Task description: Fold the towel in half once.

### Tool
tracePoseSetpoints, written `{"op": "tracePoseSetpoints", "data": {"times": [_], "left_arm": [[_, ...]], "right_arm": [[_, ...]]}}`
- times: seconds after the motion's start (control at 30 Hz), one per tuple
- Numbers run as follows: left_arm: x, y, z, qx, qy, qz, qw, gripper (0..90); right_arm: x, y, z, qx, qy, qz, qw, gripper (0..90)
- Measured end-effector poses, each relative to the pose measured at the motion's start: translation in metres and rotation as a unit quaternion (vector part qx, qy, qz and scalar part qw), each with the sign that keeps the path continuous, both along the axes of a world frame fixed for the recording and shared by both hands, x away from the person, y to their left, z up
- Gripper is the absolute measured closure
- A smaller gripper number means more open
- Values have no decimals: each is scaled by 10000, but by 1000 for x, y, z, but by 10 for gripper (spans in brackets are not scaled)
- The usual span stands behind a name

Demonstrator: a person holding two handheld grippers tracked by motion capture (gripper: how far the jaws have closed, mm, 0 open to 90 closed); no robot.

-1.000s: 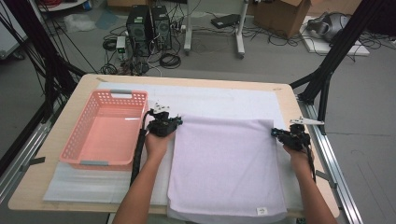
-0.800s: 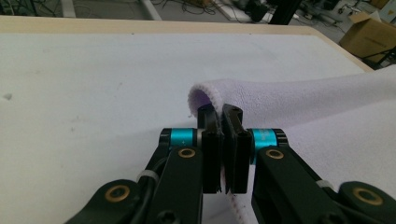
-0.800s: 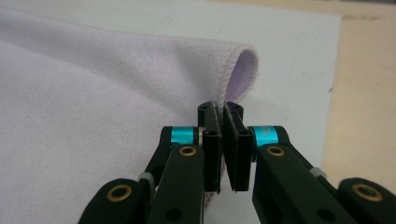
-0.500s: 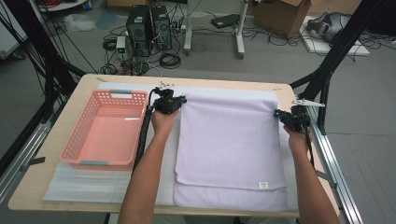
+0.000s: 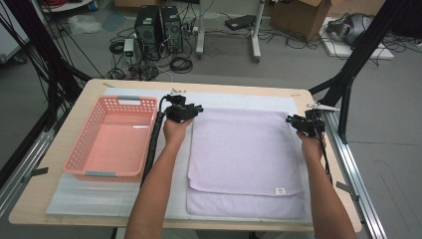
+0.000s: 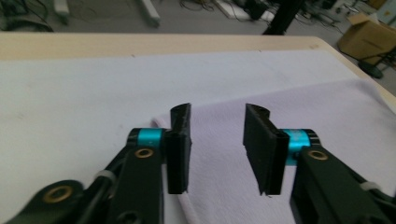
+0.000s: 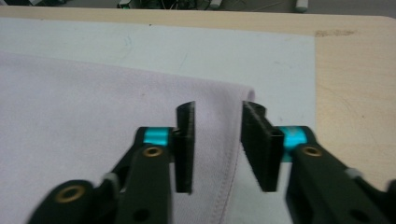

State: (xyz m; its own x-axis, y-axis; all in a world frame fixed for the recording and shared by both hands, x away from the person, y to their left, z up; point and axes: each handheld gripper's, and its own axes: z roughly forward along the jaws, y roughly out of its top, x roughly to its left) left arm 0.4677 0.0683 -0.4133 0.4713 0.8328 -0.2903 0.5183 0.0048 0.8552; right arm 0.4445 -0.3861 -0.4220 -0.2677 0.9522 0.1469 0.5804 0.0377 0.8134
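A lavender towel [image 5: 244,149] lies folded on the white mat, its upper layer stopping short of the lower one at the near edge. My left gripper [image 5: 194,110] hovers at the towel's far left corner and my right gripper [image 5: 292,120] at its far right corner. In the left gripper view, the left gripper [image 6: 217,112] has just been opening, and the towel's edge [image 6: 327,116] lies flat beneath the gap. The right gripper [image 7: 217,109] has just been opening too, its pads standing apart over the towel's hemmed corner [image 7: 93,116]. Neither presses on the cloth.
An empty pink basket [image 5: 112,137] stands at the left on the white mat [image 5: 99,194]. The wooden table's edge [image 5: 343,169] runs just right of my right hand. A small label [image 5: 280,190] marks the towel's near right. Black frame legs rise at both sides.
Both hands carried the towel's edge toward the far side of the table, laying it over itself. The jaws, shut on the cloth before, now stand apart and the towel lies flat.
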Motion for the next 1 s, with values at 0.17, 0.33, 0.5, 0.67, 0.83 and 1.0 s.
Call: {"op": "tracePoseSetpoints", "data": {"times": [0.17,0.33,0.5,0.67,0.83,1.0], "left_arm": [[-18,-2,1,-88,-48,-141,9999,484],[-40,-4,1,-35,-105,-306,9995,436],[-66,-3,-5,-34,-276,-391,9988,415],[-88,2,-9,-59,-305,-559,9980,349],[-112,8,-11,-139,-376,-611,9973,349],[-139,14,-14,-172,-437,-912,9947,356]], "right_arm": [[-13,0,6,9,5,236,9997,519],[-33,-2,10,-17,97,488,9988,475],[-56,-4,12,-127,183,629,9978,411],[-83,-6,8,-172,136,731,9971,404],[-110,-7,2,-232,142,847,9960,409],[-136,-8,-2,-100,96,914,9957,412]]}}
